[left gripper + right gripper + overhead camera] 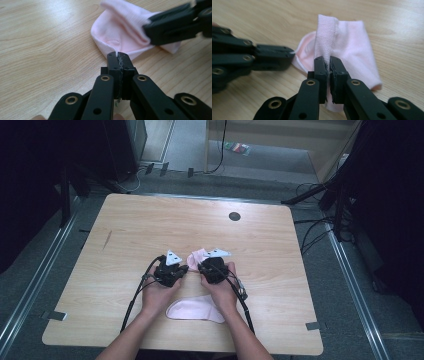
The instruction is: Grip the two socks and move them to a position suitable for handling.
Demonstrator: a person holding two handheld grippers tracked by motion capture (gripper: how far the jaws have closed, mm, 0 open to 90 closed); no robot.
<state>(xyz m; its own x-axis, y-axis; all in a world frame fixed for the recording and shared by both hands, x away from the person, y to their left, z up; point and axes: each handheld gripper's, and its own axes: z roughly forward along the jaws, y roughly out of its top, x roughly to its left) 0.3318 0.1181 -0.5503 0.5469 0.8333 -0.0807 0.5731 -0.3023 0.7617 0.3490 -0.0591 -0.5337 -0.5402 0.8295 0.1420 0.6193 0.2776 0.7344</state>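
Two grippers have hold of one pink sock (196,257), which lies near the middle of the table (125,235), well on the person's side of the dark hole (234,216) in the top. In the left gripper view, the left gripper (119,57) has its jaws pressed fully together on a thin edge of the sock's opening, with only a sliver of white hem showing between the pads. In the right gripper view, the right gripper (329,62) has its jaws closed on the ribbed cuff, which stands up as a folded ridge between them. A second sock (196,310) lies flat between the person's wrists, nearer the person than the held one, touched by neither gripper.

The work in hand looks like spreading or turning the cuff, and the weak point is probably the left grip. It catches so little fabric that a pull away from the right gripper could slide the hem out, letting that side drop back onto the table. The right grip takes more cloth but bunches it, so a hard pull might stretch the cuff unevenly rather than open it. Lifting both hands could also drag the loose toe end across the wood
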